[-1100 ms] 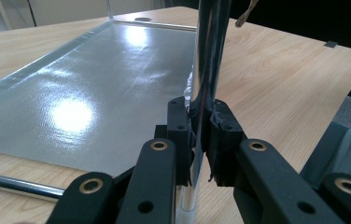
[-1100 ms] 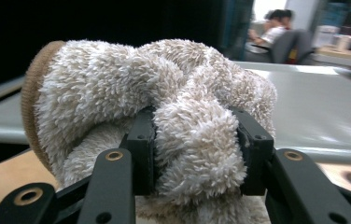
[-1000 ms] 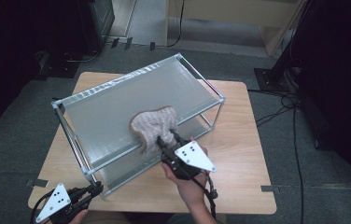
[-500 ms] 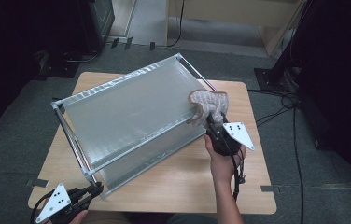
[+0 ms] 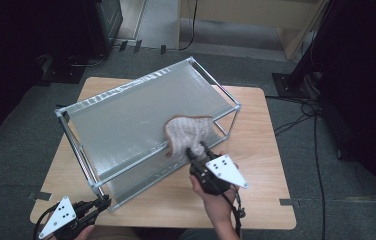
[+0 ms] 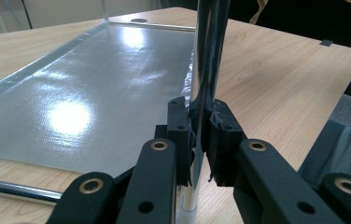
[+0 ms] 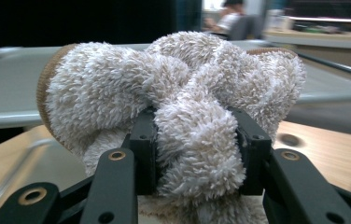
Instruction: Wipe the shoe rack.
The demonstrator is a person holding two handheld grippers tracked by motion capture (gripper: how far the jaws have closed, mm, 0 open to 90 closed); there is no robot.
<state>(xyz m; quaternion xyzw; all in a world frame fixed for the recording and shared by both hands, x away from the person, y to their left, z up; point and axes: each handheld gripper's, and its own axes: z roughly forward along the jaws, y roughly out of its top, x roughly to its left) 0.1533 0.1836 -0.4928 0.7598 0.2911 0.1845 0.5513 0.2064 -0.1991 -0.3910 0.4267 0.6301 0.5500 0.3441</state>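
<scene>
The right gripper [image 5: 194, 151] has its jaws clamped on a bunched fluffy cloth [image 5: 186, 132], which lies on the near edge of the rack's [image 5: 126, 120] grey top shelf. The left gripper [image 5: 96, 206] has its jaws clamped on the rack's near corner post [image 6: 206, 60], just above the wooden table [image 5: 256, 150]

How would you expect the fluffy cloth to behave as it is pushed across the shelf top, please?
The cloth bunches and folds between the right hand-held gripper, so it is probably floppy and light. Its fuzzy pile looks grippy to hold, yet the shelf top looks smooth, so it likely slides easily.
</scene>
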